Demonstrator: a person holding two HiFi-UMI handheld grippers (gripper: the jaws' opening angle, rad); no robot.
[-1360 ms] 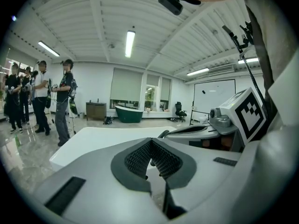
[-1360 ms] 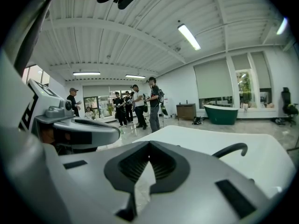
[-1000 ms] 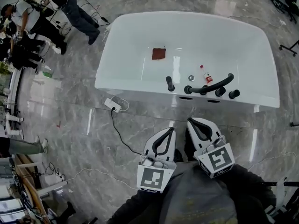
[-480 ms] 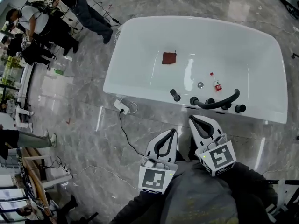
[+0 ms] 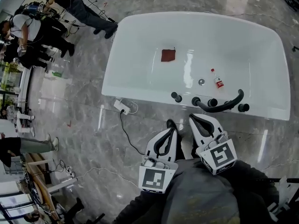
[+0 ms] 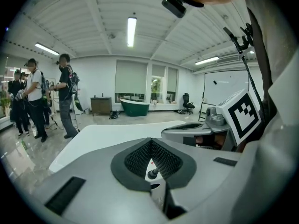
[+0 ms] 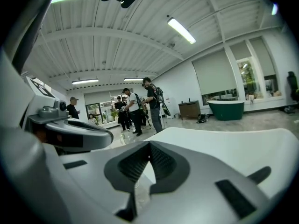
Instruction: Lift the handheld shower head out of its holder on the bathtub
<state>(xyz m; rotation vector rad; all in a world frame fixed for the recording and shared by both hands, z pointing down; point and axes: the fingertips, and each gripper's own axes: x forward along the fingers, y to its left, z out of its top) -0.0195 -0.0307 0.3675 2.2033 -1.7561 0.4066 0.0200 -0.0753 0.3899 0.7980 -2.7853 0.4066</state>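
White tub (image 5: 135, 41); dark red cloth (image 5: 168, 55) at its 9 o'clock, black shower head (image 5: 222, 109) at 5 o'clock — floor (image 5: 84, 120) grey veined marble. Far tub (image 6: 134, 107) dark green.

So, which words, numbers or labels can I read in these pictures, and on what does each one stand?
No text can be read.
Small bottle in the bathtub: red label, print too small.
Left marker cube and right marker cube: black square patterns, no letters.
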